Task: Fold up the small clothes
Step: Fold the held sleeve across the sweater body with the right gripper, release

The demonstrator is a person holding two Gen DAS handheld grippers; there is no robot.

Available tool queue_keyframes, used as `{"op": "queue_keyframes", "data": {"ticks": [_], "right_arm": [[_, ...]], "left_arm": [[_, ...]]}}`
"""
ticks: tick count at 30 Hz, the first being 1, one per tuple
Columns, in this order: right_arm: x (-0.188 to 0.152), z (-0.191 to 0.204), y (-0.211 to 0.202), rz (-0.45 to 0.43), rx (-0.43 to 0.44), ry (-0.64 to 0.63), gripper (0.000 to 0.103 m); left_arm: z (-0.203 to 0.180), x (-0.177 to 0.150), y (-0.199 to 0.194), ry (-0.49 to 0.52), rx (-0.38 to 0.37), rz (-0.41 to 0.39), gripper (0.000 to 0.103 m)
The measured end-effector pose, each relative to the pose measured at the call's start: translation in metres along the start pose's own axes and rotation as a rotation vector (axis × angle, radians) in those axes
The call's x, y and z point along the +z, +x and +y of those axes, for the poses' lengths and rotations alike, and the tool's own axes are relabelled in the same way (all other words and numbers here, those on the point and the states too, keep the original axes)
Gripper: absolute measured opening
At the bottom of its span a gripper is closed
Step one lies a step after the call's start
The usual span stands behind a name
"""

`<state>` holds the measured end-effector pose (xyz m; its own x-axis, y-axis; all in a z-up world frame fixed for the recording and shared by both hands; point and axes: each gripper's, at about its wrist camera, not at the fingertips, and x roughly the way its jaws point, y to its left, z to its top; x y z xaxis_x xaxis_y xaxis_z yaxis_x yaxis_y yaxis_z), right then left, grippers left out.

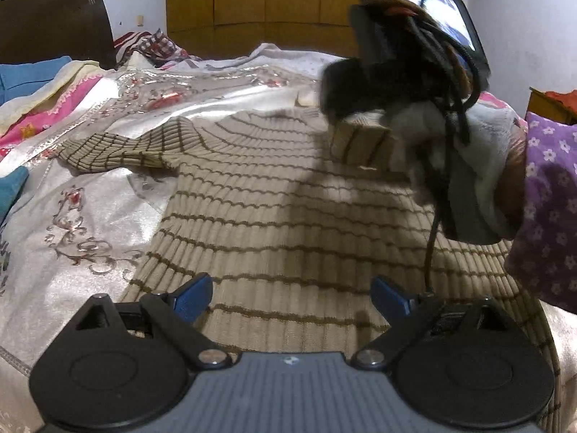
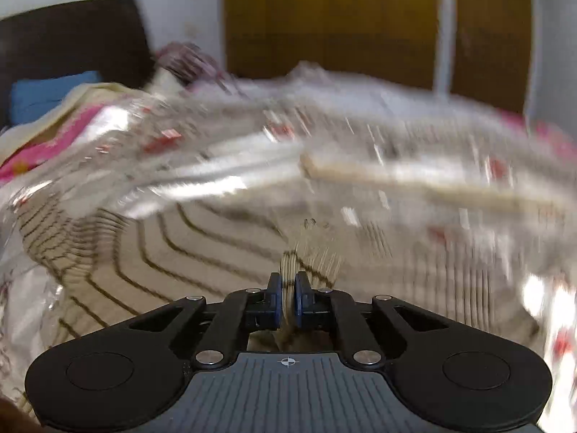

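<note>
A beige ribbed sweater with thin brown stripes [image 1: 274, 216] lies spread on a shiny white embroidered bedspread [image 1: 72, 216]. Its left sleeve [image 1: 115, 151] stretches out to the left. My left gripper [image 1: 290, 297] is open and empty, just above the sweater's near hem. My right gripper [image 2: 287, 296] is shut on a fold of the sweater [image 2: 202, 252]; in the left wrist view it shows at the upper right [image 1: 353, 119], holding the right sleeve cuff [image 1: 360, 142] lifted over the body. The right wrist view is blurred by motion.
Pink [image 1: 47, 108] and blue [image 1: 29, 75] bedding is piled at the left by a dark headboard [image 1: 54, 21]. A purple flowered sleeve [image 1: 548, 202] is at the right edge. A wooden wardrobe [image 1: 270, 0] stands behind the bed.
</note>
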<state>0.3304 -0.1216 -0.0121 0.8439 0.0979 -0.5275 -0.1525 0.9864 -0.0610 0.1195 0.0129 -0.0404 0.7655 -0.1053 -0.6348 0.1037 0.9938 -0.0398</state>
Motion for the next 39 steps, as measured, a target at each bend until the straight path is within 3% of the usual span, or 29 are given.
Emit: {"op": "queue_keyframes", "data": {"ticks": [2,4,7,9,13,15,18,23,26,28,31,33,35,39], "right_arm": [[-0.002,0.023,-0.003,-0.046,0.024,-0.122,0.008],[-0.011,0.046,0.005,0.022,0.083,-0.272,0.011],[-0.030,0.060,0.009,0.071,0.053,-0.398,0.017],[-0.032,0.046,-0.004,0.064,0.075,-0.321,0.028],[-0.029,0.009,-0.042,0.032,0.121,-0.164,0.031],[-0.027,-0.008,-0.054,0.013,0.091,-0.125,0.037],[-0.018,-0.031,-0.047,0.016,0.023,-0.021,0.038],[-0.009,-0.052,-0.004,0.088,0.076,0.172,0.046],[-0.014,-0.049,0.022,0.148,0.121,0.191,0.046],[-0.018,-0.040,0.024,0.165,0.200,0.173,0.038],[-0.025,-0.019,0.022,0.204,0.347,0.068,0.037],[-0.028,-0.008,0.017,0.207,0.400,0.007,0.037],[-0.027,-0.006,0.010,0.204,0.414,-0.025,0.038],[-0.022,-0.021,-0.009,0.159,0.351,0.016,0.037]], "left_arm": [[0.000,0.000,0.001,0.001,-0.002,0.006,0.100],[-0.001,-0.001,0.002,0.005,0.002,0.007,0.100],[-0.002,-0.001,0.001,0.012,0.009,0.001,0.100],[-0.002,-0.001,0.001,0.014,0.013,0.001,0.100],[-0.002,-0.001,0.003,0.012,0.037,0.006,0.100],[-0.003,0.000,0.002,0.015,0.052,0.010,0.100],[-0.009,-0.001,-0.002,0.047,0.087,0.005,0.100],[-0.022,-0.003,-0.003,0.099,0.103,-0.015,0.100],[-0.026,-0.005,0.006,0.126,0.095,0.015,0.100],[-0.026,-0.005,0.009,0.120,0.085,0.022,0.100],[-0.021,-0.005,0.010,0.092,0.073,0.030,0.100],[-0.019,-0.004,0.011,0.080,0.072,0.040,0.100],[-0.018,-0.004,0.010,0.074,0.073,0.037,0.100],[-0.018,-0.004,0.009,0.075,0.078,0.029,0.100]]}}
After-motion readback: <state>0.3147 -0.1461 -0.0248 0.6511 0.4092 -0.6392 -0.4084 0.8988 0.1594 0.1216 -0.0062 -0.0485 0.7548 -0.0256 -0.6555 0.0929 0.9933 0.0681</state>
